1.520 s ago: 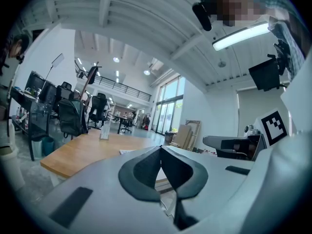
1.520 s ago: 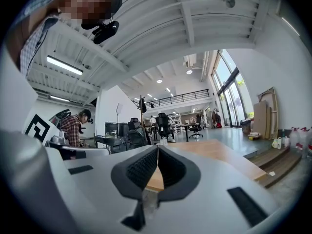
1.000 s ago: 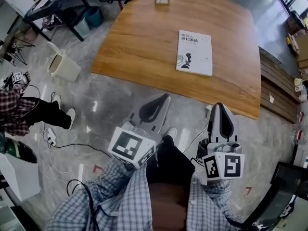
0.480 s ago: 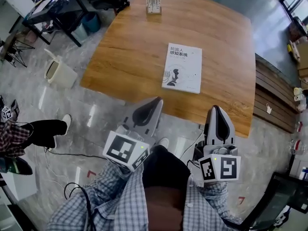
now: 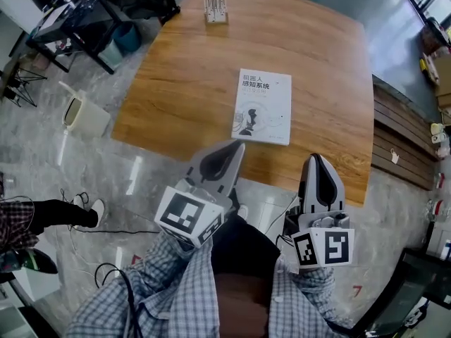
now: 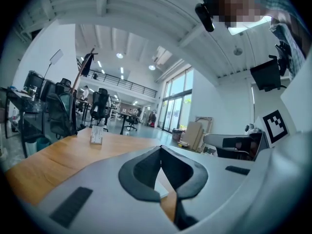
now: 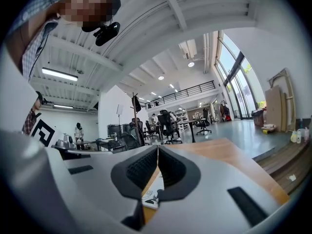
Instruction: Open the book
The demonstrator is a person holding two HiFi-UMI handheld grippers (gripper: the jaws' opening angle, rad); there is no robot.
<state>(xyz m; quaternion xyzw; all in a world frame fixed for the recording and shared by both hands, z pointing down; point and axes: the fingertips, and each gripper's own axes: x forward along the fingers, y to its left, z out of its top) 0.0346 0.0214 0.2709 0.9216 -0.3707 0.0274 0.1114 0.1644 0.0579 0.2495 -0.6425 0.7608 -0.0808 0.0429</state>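
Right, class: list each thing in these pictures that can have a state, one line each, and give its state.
book: closed, lying flat on the wooden table, front cover up.
left gripper: jaws shut, holding nothing, apart from the book.
right gripper: jaws shut, holding nothing, apart from the book.
small rack: upright near the table's far edge.

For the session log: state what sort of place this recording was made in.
Probably an open-plan office or lab hall: a large wooden table holding a closed white paperback book, black swivel office chairs beyond it, and a railed mezzanine balcony under a high white ceiling.
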